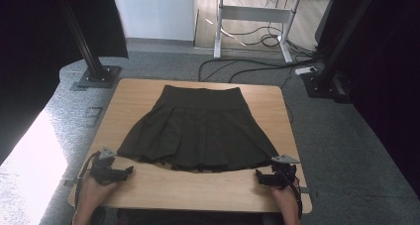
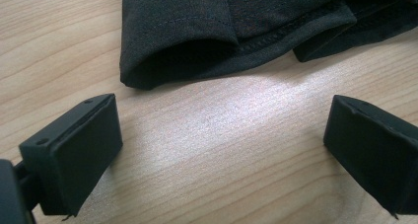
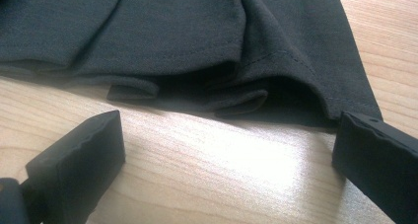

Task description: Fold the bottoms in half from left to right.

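Note:
A black pleated skirt [image 1: 198, 128] lies flat on the wooden table [image 1: 198, 190], waistband at the far side and hem toward me. My left gripper [image 1: 130, 170] rests low at the hem's left corner, open, with bare wood between its jaws; that corner of the hem [image 2: 148, 76] lies just ahead of its gripper midpoint [image 2: 222, 145]. At the hem's right corner my right gripper [image 1: 258, 174] is open too. In the right gripper view its midpoint [image 3: 231, 157] sits just short of the folded hem [image 3: 236, 98], which touches neither jaw.
The table's near edge [image 1: 193, 207] lies just behind both hands. Black frame posts [image 1: 86, 46] stand on the floor beyond the far corners. A white desk frame [image 1: 257, 14] and loose cables [image 1: 247, 64] lie farther back.

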Tool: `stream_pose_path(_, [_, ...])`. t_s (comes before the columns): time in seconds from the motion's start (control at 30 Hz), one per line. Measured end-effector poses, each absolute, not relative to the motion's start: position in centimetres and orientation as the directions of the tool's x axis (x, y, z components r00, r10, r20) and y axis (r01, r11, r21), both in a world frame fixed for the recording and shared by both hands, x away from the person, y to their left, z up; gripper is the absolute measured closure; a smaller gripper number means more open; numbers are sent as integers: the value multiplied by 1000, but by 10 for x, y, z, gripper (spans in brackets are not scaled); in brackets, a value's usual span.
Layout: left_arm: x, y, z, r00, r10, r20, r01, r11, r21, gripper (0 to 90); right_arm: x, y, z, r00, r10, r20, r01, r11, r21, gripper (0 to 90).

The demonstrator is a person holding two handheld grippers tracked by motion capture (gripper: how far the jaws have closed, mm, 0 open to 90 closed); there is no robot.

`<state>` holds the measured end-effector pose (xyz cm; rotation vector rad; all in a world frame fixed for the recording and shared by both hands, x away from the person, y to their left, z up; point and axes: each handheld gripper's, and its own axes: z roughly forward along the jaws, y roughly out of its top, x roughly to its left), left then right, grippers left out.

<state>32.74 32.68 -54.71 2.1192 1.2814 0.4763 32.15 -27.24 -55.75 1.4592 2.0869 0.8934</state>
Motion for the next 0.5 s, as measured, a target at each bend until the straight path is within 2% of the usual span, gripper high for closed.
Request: stream_pose_path(0.5, [327, 328, -547, 486, 874, -7, 659, -362, 659, 2, 322, -272, -557, -345, 938, 10, 655, 233, 719, 0])
